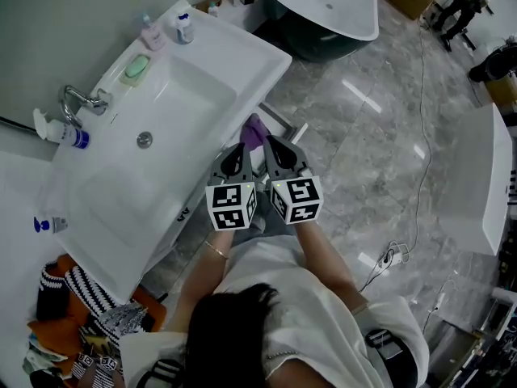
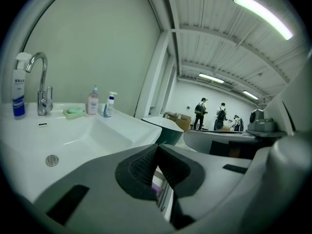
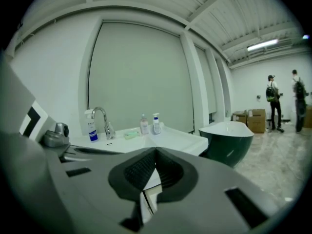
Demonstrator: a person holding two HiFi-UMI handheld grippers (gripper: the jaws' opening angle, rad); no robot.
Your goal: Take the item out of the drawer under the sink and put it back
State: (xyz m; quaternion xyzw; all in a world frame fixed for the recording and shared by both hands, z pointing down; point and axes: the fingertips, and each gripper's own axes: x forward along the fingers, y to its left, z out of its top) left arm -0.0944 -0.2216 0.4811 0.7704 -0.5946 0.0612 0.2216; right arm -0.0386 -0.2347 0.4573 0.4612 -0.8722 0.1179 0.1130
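Note:
In the head view the drawer [image 1: 280,122] under the white sink [image 1: 247,48] stands pulled out, and a purple item [image 1: 254,129] lies in it. My left gripper [image 1: 244,147] hovers with its tips just short of the purple item, jaws shut and nothing between them. My right gripper [image 1: 270,142] is close beside it to the right, also shut and empty. In the left gripper view the left gripper's pads [image 2: 146,165] meet, and a bit of the purple item [image 2: 157,187] shows below them. The right gripper [image 3: 156,153] is shut in its own view, above the drawer's edge [image 3: 152,191].
A faucet [image 1: 75,102], a soap dish [image 1: 136,68] and bottles [image 1: 182,28] stand along the sink's back. A dark freestanding bathtub [image 1: 324,10] lies beyond the sink. A pile of clothes [image 1: 77,314] is at the lower left, and a cable [image 1: 421,140] runs across the marble floor.

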